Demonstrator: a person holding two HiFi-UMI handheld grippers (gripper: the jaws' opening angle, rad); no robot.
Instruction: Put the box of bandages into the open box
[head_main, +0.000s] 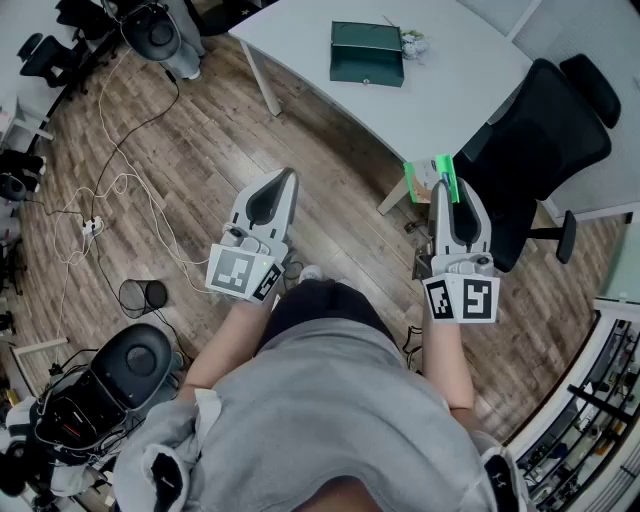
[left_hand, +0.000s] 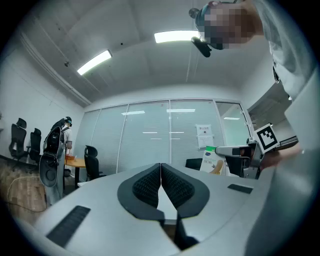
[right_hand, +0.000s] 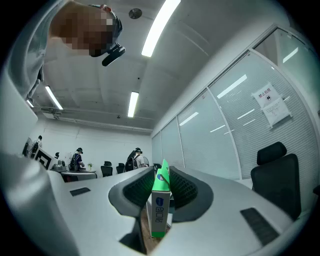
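Green-topped box of bandages (right_hand: 160, 209) sits clamped edge-on between the right gripper (head_main: 446, 192) pads; the dark green box (head_main: 367, 52) lies ahead and leftward on the desk (head_main: 460, 90), well apart; the left gripper (head_main: 281, 188) is closed on nothing.

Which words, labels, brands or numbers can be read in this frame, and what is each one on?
No text is readable here.
On the bandage box: a blue logo with print, too blurred to read.
On the wall notice: print too small to read.
On the marker cubes: black and white square patterns only, no letters.
On the green box: no print visible.
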